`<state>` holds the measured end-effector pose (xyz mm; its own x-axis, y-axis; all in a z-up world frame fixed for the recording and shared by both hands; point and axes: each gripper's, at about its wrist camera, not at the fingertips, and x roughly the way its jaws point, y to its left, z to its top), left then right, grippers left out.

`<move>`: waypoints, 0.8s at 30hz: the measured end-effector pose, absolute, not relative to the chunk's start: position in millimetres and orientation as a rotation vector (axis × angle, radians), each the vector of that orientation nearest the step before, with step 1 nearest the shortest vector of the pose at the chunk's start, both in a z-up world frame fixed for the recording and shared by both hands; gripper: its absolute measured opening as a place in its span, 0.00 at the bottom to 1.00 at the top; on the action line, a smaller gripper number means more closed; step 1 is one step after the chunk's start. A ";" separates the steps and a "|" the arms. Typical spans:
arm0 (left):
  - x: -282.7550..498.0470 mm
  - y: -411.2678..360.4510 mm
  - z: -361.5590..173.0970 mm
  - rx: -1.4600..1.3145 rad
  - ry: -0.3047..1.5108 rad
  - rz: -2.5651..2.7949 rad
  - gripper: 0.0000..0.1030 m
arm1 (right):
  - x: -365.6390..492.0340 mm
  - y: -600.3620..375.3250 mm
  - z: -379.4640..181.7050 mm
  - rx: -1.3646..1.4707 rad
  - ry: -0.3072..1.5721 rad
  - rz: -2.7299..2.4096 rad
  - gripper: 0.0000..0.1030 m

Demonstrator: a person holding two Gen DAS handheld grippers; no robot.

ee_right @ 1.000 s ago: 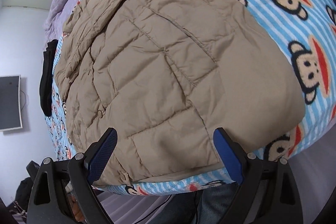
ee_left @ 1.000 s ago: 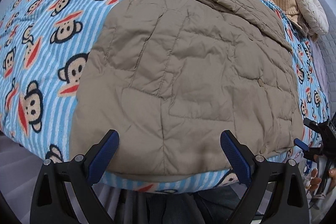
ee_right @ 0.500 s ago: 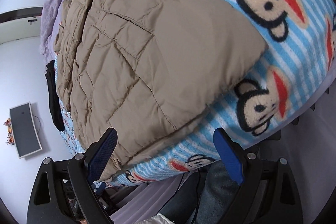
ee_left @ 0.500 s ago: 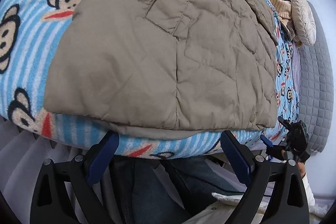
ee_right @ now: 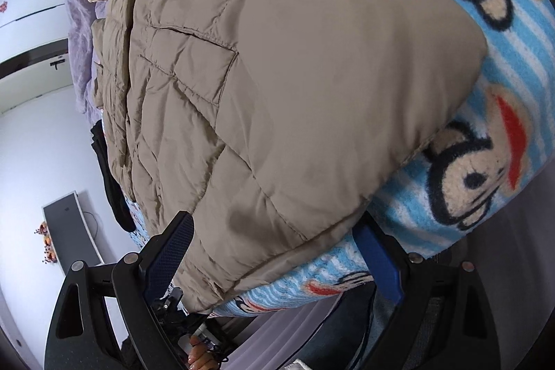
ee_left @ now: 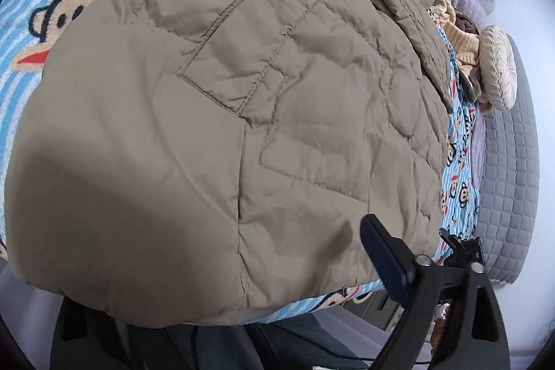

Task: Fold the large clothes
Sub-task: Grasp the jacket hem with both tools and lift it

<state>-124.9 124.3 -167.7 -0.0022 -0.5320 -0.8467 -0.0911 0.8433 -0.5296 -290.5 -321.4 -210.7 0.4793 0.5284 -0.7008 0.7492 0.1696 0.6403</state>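
Note:
A large tan quilted jacket (ee_left: 242, 113) lies flat on a bed, its hem hanging over the near edge; it also fills the right wrist view (ee_right: 277, 99). My left gripper (ee_left: 225, 269) is open with the hem between its fingers; the right finger (ee_left: 385, 262) shows and the left one is hidden under the cloth. My right gripper (ee_right: 277, 262) is open and straddles the hem corner, one finger (ee_right: 173, 248) above the fabric and the other below the bed edge.
The bed carries a blue striped monkey-print blanket (ee_right: 485, 75). Beige clothes (ee_left: 451, 26), a round cushion (ee_left: 499, 68) and a purple blanket lie at the far end. A grey quilted mattress side (ee_left: 510, 189) is on the right. A black garment (ee_right: 111, 175) hangs off the far side.
Both grippers have dropped to the bed's near edge and moved in onto the jacket hem, which now lies between their open fingers.

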 end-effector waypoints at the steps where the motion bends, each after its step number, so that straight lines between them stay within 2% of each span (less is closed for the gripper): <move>1: -123.4 124.3 -168.1 -0.503 1.556 -0.365 0.64 | -291.0 -321.9 -212.1 1.504 1.166 -0.224 0.91; 2: -121.7 125.1 -168.6 -0.505 1.559 -0.362 0.48 | -292.0 -323.0 -213.0 1.513 1.161 -0.228 0.91; 3: -119.9 126.6 -168.6 -0.517 1.560 -0.366 0.38 | -293.2 -324.5 -213.7 1.524 1.154 -0.229 0.91; 4: -118.4 128.4 -168.4 -0.530 1.559 -0.370 0.25 | -293.9 -325.1 -214.0 1.535 1.146 -0.228 0.87; 5: -116.2 129.3 -165.8 -0.537 1.551 -0.368 0.21 | -294.2 -325.4 -214.0 1.540 1.141 -0.229 0.74; 6: -114.7 129.6 -162.5 -0.535 1.539 -0.366 0.18 | -296.1 -326.7 -214.6 1.541 1.142 -0.230 0.68; 7: -112.6 128.6 -156.9 -0.529 1.523 -0.369 0.15 | -295.8 -327.7 -214.7 1.545 1.140 -0.224 0.56; 8: -112.0 128.7 -151.6 -0.522 1.510 -0.374 0.15 | -295.1 -328.4 -214.4 1.543 1.137 -0.219 0.40; 10: -108.2 126.3 -137.9 -0.502 1.478 -0.385 0.15 | -290.9 -330.6 -210.0 1.516 1.144 -0.221 0.19; 11: -105.8 124.6 -130.2 -0.494 1.459 -0.392 0.15 | -287.9 -331.5 -206.3 1.500 1.141 -0.207 0.15; 14: -96.5 120.7 -105.8 -0.484 1.400 -0.414 0.15 | -274.8 -331.6 -191.4 1.423 1.147 -0.169 0.12; 24: -44.9 104.1 -19.6 -0.469 1.159 -0.442 0.15 | -214.1 -353.2 -118.3 1.214 1.066 -0.068 0.10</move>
<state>-44.9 104.1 -19.6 0.3373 -0.5573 -0.7587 0.0892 0.8212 -0.5636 -214.1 -353.2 -118.3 0.5439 0.4757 -0.6913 0.5598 0.4080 0.7212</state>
